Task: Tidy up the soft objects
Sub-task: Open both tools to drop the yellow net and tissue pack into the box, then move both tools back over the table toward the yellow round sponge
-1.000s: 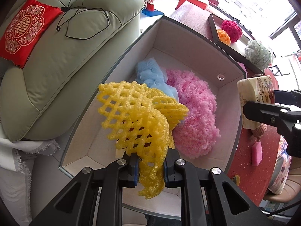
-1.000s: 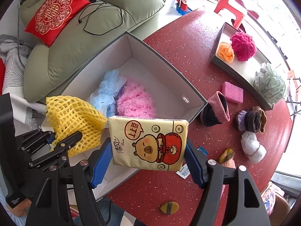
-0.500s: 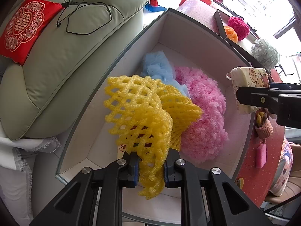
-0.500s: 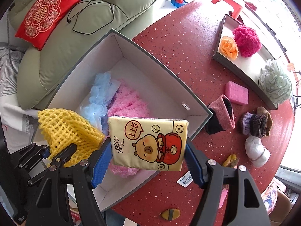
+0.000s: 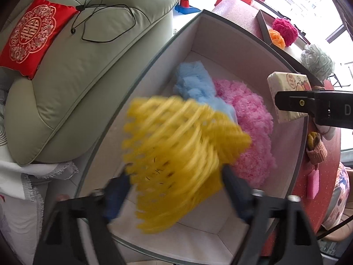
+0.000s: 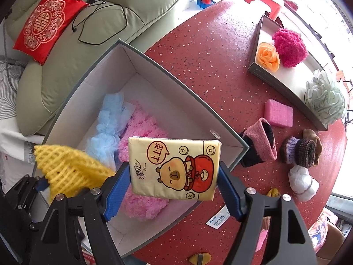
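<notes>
Over the open grey box [image 5: 199,25] on the red table [image 6: 198,50], left gripper [image 5: 176,190] with jaws springing wide, blurred yellow foam net [image 5: 178,159] loose between them above the pink fluffy cloth [image 5: 249,119] and blue pouf [image 5: 194,84]. Right gripper [image 6: 174,187] easing open, yellow tissue pack [image 6: 174,167] between its blue pads, seemingly touching still. Only in the right wrist view: pink sponge [image 6: 279,113], rolled socks [image 6: 300,150], whole tray [image 6: 284,81] with orange flower [image 6: 268,58].
</notes>
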{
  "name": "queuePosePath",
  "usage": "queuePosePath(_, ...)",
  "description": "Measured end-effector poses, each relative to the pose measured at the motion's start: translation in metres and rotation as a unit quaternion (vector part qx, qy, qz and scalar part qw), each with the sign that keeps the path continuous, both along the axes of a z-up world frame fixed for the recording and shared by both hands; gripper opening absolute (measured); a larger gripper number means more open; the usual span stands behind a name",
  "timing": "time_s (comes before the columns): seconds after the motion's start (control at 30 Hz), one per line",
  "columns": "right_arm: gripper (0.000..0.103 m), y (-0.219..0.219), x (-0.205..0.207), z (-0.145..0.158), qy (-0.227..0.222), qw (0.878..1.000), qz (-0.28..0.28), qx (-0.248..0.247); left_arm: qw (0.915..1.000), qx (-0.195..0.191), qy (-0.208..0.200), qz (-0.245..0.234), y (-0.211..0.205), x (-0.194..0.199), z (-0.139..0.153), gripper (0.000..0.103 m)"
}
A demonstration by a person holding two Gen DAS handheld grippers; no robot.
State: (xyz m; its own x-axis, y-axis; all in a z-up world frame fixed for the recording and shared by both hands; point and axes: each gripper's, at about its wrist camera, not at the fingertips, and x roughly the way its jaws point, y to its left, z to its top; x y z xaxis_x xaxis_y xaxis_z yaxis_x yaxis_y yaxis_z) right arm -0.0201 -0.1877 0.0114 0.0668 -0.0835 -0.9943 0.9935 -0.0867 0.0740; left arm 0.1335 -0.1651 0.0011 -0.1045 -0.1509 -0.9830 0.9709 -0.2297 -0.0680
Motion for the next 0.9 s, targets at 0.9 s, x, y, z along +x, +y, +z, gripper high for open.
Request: queuePosePath(0.9,0.103,0.079,-0.02,0.013,-0.05,0.998,-0.029,0.004,0.9977,0.05,-0.025,-0.038,0.023,-0.016,0.004,0.103)
